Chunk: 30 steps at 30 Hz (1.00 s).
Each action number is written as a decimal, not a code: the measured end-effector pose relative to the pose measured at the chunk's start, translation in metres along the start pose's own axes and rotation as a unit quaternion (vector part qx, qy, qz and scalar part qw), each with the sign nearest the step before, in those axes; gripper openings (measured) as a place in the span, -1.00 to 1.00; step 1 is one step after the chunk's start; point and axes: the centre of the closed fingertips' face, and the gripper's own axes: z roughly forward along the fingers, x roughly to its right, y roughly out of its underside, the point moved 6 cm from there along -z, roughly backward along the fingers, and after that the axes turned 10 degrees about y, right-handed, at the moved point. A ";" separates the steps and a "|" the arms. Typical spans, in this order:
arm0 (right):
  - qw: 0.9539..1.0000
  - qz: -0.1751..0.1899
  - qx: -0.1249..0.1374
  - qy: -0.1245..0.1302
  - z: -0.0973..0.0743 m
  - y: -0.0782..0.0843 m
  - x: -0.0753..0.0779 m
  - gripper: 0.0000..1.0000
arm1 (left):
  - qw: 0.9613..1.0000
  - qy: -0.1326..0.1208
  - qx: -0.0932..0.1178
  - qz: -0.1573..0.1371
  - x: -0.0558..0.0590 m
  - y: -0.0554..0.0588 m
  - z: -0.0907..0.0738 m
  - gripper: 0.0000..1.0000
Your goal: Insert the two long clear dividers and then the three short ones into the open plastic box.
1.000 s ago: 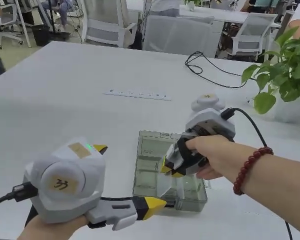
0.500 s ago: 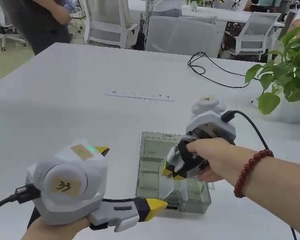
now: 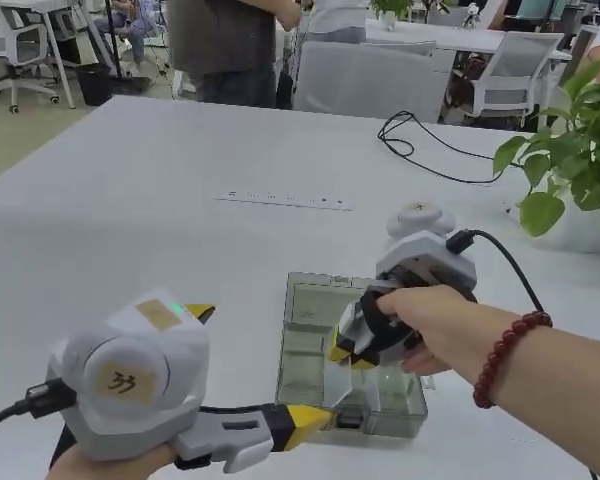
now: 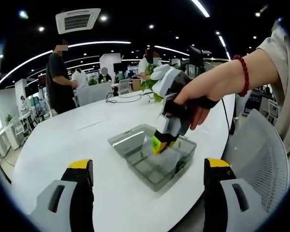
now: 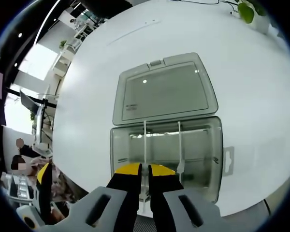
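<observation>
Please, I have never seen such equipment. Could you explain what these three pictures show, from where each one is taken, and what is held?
There is no robot: a person holds two hand grippers, each with two jaws. The head view comes from a headset camera; each round picture comes from a camera on one gripper. On the white table are an open clear box and a plant. The left gripper is open and empty. The right gripper is shut on a clear divider in the box; a second divider stands beside it.

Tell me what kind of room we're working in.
Most likely an open-plan office: a large white table, office chairs at other desks behind it, a potted plant, and a ceiling air vent.
</observation>
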 end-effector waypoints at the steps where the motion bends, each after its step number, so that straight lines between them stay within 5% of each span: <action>1: 1.000 -0.001 -0.001 0.001 0.001 0.000 0.000 -0.87 | 1.000 0.001 -0.001 0.002 0.001 0.000 0.000 0.94; 15: 0.998 -0.044 -0.012 0.038 0.001 0.000 -0.008 -0.87 | 1.000 -0.002 -0.004 0.004 0.000 -0.001 -0.004 0.93; 20: 0.991 -0.113 -0.003 0.072 0.002 0.000 -0.014 -0.87 | 1.000 -0.006 -0.004 0.000 -0.001 0.000 -0.004 0.92; 26: 0.977 -0.182 0.007 0.111 0.007 0.001 -0.021 -0.86 | 1.000 -0.010 -0.003 -0.001 -0.001 -0.001 -0.004 0.92; 30: 0.975 -0.188 0.007 0.118 0.014 0.003 -0.024 -0.86 | 1.000 -0.012 -0.002 -0.001 -0.002 0.000 -0.004 0.91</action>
